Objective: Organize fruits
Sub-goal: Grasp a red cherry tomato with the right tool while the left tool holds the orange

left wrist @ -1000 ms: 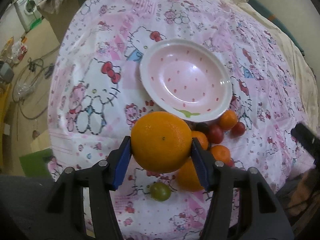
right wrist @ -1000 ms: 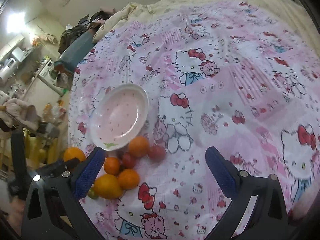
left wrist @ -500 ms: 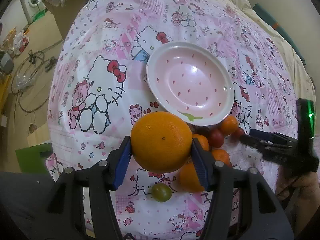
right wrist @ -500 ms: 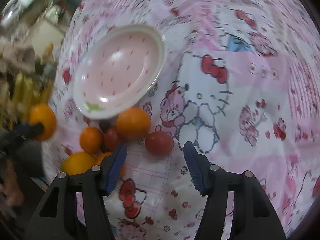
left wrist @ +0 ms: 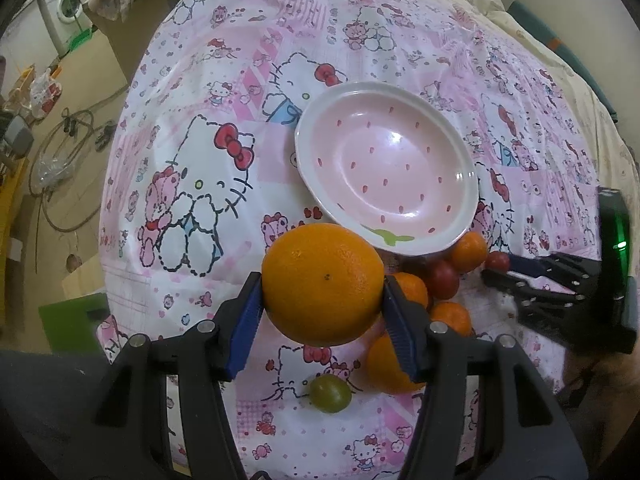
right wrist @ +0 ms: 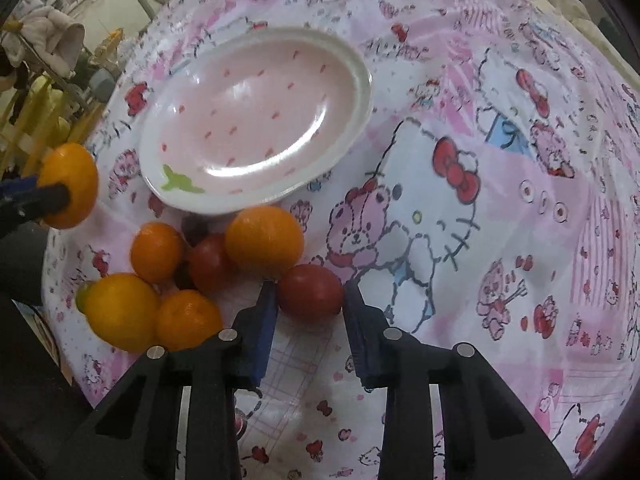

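My left gripper [left wrist: 323, 304] is shut on a large orange [left wrist: 322, 283] and holds it above the cloth, just in front of the empty pink plate [left wrist: 386, 167]. The same orange shows at the left edge of the right wrist view [right wrist: 70, 185]. My right gripper [right wrist: 308, 300] has its blue pads on both sides of a red tomato [right wrist: 310, 293] that lies on the cloth; the pads look to touch it. It also shows in the left wrist view [left wrist: 512, 274]. The plate [right wrist: 256, 120] lies behind the fruit pile.
Several oranges [right wrist: 264, 240] and a second tomato [right wrist: 210, 262] lie in a pile on the Hello Kitty cloth [right wrist: 460, 208] in front of the plate. A green fruit [left wrist: 330, 393] lies near my left gripper. The table edge and the floor lie to the left.
My right gripper has come down to the fruit pile and closed in around the red tomato. My left gripper still holds the orange, a little nearer the plate.
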`<state>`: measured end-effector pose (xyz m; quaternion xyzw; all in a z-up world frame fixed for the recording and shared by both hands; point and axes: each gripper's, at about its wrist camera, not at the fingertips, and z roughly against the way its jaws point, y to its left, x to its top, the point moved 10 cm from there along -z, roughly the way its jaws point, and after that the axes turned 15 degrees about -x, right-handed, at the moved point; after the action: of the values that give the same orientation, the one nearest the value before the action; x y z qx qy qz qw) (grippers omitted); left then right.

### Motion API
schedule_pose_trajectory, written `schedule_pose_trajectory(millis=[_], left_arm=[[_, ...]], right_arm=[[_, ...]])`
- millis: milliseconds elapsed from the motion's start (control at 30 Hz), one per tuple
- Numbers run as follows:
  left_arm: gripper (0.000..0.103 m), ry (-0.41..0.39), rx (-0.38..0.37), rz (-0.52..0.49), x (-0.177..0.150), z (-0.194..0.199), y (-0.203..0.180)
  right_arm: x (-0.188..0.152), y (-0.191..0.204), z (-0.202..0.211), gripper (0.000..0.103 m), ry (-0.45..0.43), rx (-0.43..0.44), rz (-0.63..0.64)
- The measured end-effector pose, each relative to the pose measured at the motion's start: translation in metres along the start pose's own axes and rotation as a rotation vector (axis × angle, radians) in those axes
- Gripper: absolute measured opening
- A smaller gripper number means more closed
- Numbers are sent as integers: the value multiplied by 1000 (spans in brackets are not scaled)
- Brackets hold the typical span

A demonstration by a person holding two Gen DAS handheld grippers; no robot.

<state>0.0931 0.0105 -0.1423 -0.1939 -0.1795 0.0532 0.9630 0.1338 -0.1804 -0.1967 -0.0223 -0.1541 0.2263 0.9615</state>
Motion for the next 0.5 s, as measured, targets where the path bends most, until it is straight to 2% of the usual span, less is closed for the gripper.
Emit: schedule_pose_trajectory(millis=[300,500], left_arm=[[54,-13,32,-13,13,9,3],[54,-12,36,-62,31,10,-10]], right_arm=[[7,-32,51,34,-114,60,-133],[27,-27,68,34,-188,92,-199]])
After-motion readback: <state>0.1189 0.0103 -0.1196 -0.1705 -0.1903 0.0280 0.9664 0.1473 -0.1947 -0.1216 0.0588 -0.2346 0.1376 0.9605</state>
